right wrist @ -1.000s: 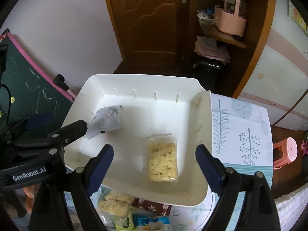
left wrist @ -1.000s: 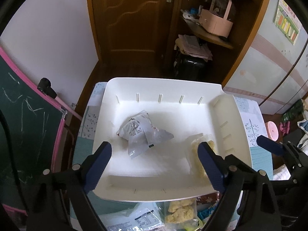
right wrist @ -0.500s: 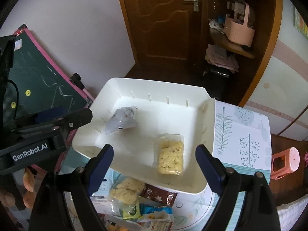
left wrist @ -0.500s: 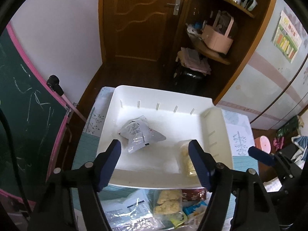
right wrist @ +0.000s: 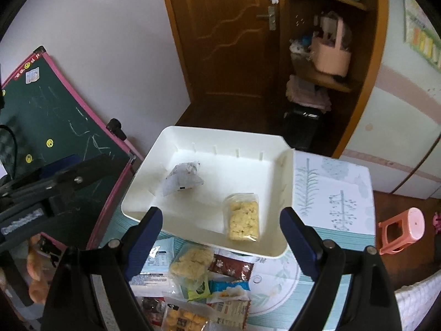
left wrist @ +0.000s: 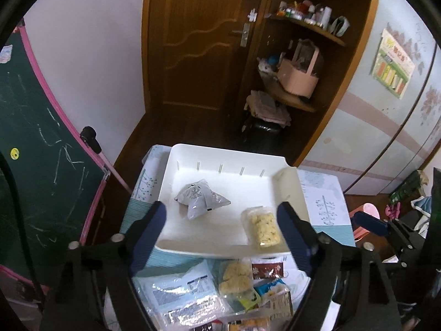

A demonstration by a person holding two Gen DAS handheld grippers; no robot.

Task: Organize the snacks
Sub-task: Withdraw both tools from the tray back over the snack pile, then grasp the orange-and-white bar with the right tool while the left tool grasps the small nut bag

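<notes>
A white tray (left wrist: 168, 241) holds a silver-grey packet (left wrist: 199, 197) and a clear pack of yellow puffed snack (left wrist: 264, 229). Both lie loose in the tray. Several more snack packs (left wrist: 237, 275) are piled on the table in front of it. My left gripper (left wrist: 222, 215) hangs above the tray's near edge, its jaws opening with nothing between them. In the right wrist view the tray (right wrist: 137, 207), the silver packet (right wrist: 182, 179) and the yellow pack (right wrist: 244, 218) show again. My right gripper (right wrist: 222, 216) hovers open and empty over the near rim, above the pile (right wrist: 193, 264).
The table (right wrist: 330, 187) wears a leaf-print cloth, bare to the right of the tray. A green chalkboard (left wrist: 41, 165) with a pink frame leans at the left. Behind are a wooden door (left wrist: 198, 55) and a corner shelf (left wrist: 297, 80). A pink stool (right wrist: 402, 226) stands at the right.
Both grippers have risen and drawn back from the tray, so the snack pile in front has come into view. The left jaws narrowed, then widened again. The two packs in the tray lie unmoved.
</notes>
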